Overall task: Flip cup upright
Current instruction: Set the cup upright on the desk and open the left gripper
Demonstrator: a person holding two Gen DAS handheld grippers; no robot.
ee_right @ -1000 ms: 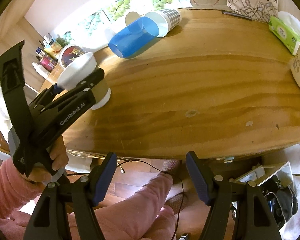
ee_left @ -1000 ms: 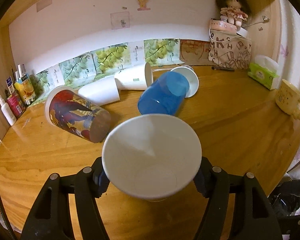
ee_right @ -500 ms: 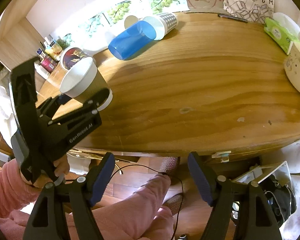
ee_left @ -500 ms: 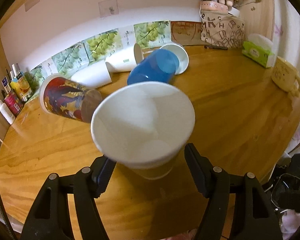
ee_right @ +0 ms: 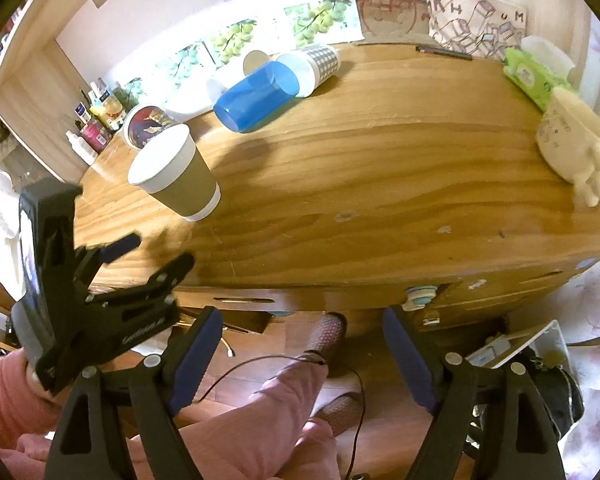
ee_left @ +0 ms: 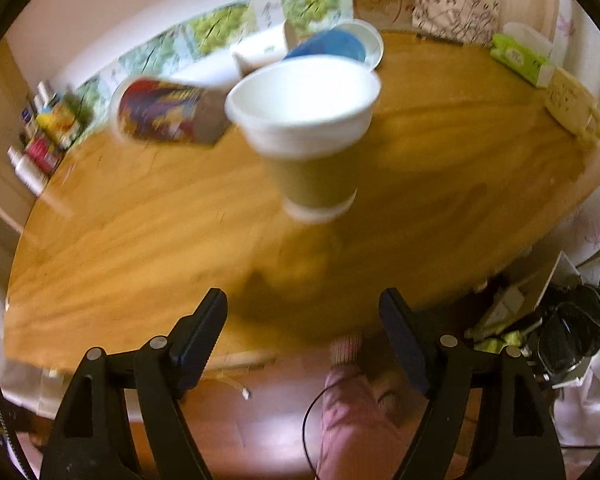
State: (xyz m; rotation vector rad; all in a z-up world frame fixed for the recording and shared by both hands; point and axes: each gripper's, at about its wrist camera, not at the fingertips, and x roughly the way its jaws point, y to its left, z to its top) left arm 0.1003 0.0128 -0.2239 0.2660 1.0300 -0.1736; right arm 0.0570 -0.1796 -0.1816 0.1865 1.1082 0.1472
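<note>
**Paper cup upright on the table, both grippers clear of it**

At nine o'clock in the right wrist view: the left gripper (ee_right: pixel 148 248), held in a hand with a pink sleeve (ee_right: pixel 4 392), jaws just opened and standing apart, nothing between them. Just beyond its tips, toward ten o'clock: the brown paper cup (ee_right: pixel 176 176), mouth up, white base band resting on the wooden table (ee_right: pixel 380 168), near the front edge. Judged done, or very nearly, as far as flipping goes.

In the left wrist view, blurred: same cup (ee_left: pixel 308 136) at twelve o'clock ahead of the left gripper (ee_left: pixel 302 308), free of both pads.

Behind the cup, from ten to twelve o'clock: a red printed cup (ee_right: pixel 148 124), a blue cup (ee_right: pixel 256 96) and a checked cup (ee_right: pixel 320 64), all lying on their sides. At three o'clock: a cream mug (ee_right: pixel 568 140).

At six o'clock: the right gripper (ee_right: pixel 302 344), jaws likewise just opened, wide, empty, hanging off the table edge above the floor.

Handling, as a judgement: light, thin-walled, easily crushed or tipped; smooth sleeve likely a bit slippery. Best taken across the brown mid-wall, below the rolled rim, with gentle pressure only.
</note>
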